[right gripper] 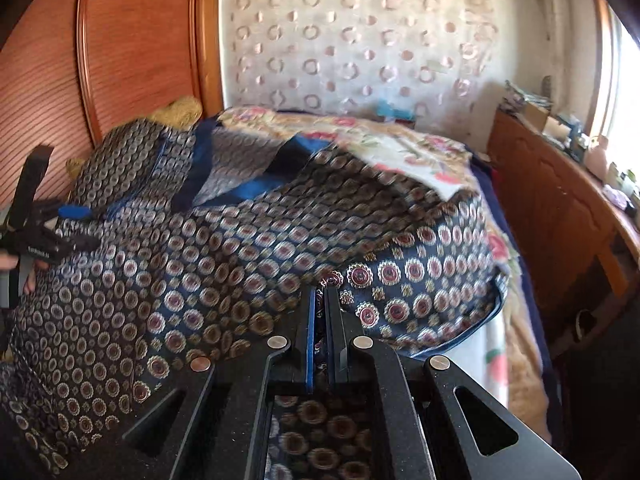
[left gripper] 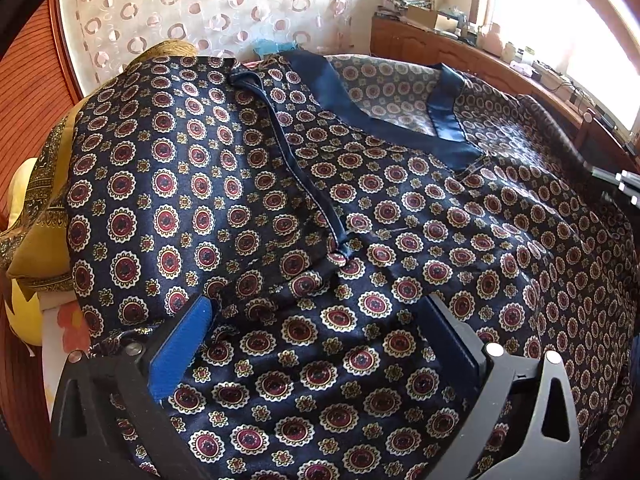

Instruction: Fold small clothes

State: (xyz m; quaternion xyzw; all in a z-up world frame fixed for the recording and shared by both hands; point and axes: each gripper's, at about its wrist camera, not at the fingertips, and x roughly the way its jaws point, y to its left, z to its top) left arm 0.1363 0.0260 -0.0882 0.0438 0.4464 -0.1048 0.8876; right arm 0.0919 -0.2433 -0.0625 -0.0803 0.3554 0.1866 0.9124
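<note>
A navy satin shirt (left gripper: 248, 208) with red and cream medallions lies spread on the bed, its plain blue V neckband (left gripper: 400, 128) toward the far side. A blue-trimmed edge (left gripper: 296, 168) runs down its middle. My left gripper (left gripper: 316, 312) stands open just over the near part of the shirt, blue pad (left gripper: 180, 352) on one side, nothing pinched. It also shows at the left edge of the right wrist view as the left gripper (right gripper: 60, 216). My right gripper (right gripper: 322, 294) is shut on a fold of the shirt (right gripper: 400, 276) at its right side, the cloth lifted and blurred.
A floral bedsheet (right gripper: 400, 148) covers the bed beyond the shirt. Yellow cushions (left gripper: 36, 240) lie at the left by a wooden slatted panel (right gripper: 40, 100). A wooden cabinet (right gripper: 560, 208) with clutter runs along the right under a bright window. A patterned curtain (right gripper: 352, 48) hangs behind.
</note>
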